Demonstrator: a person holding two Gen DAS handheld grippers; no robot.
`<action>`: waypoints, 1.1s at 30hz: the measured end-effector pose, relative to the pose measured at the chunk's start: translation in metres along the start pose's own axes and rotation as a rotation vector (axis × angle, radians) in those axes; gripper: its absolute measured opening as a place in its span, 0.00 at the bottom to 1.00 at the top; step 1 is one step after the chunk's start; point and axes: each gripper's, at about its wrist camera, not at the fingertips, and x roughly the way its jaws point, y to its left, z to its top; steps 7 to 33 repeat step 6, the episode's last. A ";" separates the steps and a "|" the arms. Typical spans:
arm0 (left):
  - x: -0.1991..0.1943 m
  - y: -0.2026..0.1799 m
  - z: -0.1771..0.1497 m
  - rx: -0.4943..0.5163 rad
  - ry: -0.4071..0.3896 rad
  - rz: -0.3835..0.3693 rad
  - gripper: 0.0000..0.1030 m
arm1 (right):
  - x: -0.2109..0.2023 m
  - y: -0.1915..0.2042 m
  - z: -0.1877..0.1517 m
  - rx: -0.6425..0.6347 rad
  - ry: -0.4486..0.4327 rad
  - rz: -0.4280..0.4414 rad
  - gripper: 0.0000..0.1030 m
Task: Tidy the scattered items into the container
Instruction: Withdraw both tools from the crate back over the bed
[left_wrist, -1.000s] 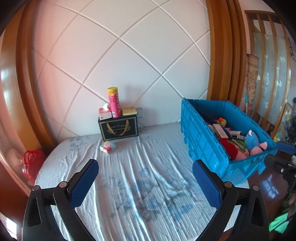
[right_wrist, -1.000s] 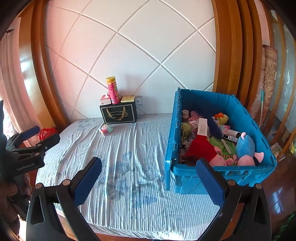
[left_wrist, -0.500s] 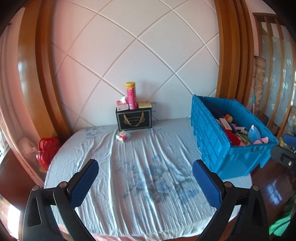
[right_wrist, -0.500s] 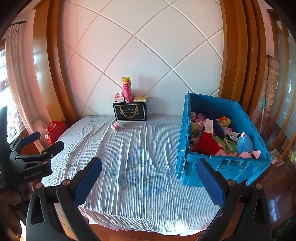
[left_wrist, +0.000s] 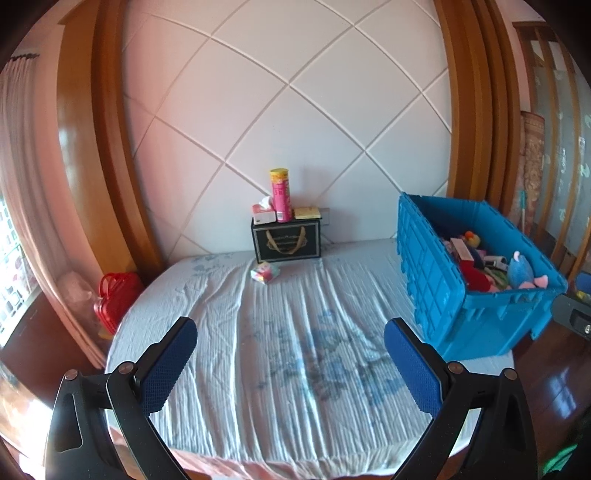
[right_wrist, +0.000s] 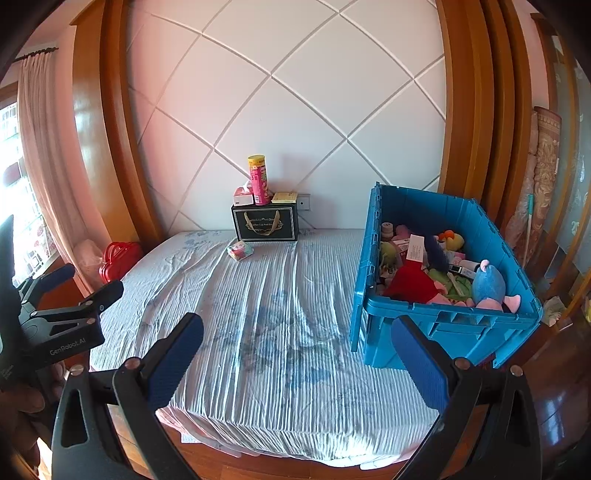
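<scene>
A blue crate (left_wrist: 436, 273) (right_wrist: 373, 266) stands on the bed's right side, filled with soft toys and small boxes. A small pink packet (left_wrist: 265, 273) (right_wrist: 240, 251) lies on the sheet near the headboard. My left gripper (left_wrist: 290, 365) is open and empty, held back from the bed's foot. My right gripper (right_wrist: 297, 363) is open and empty, also behind the bed's foot edge. The left gripper also shows at the left of the right wrist view (right_wrist: 70, 299).
A black gift box (left_wrist: 286, 240) (right_wrist: 265, 223) stands at the headboard with a pink can (left_wrist: 280, 195), a tissue pack (left_wrist: 264, 214) and a yellow pad (left_wrist: 306, 213) on top. A red bag (left_wrist: 116, 299) sits left of the bed. Wooden floor lies to the right.
Both grippers have pulled back and up from the bed, so the crate and the bed look smaller and farther. Both stay open and empty.
</scene>
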 end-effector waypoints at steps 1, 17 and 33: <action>0.000 0.000 0.000 -0.006 0.005 -0.003 1.00 | 0.000 -0.001 0.000 -0.003 0.001 0.001 1.00; -0.001 -0.004 0.001 -0.011 0.010 -0.007 1.00 | -0.001 -0.005 -0.001 -0.005 0.004 0.007 1.00; -0.001 -0.004 0.001 -0.011 0.010 -0.007 1.00 | -0.001 -0.005 -0.001 -0.005 0.004 0.007 1.00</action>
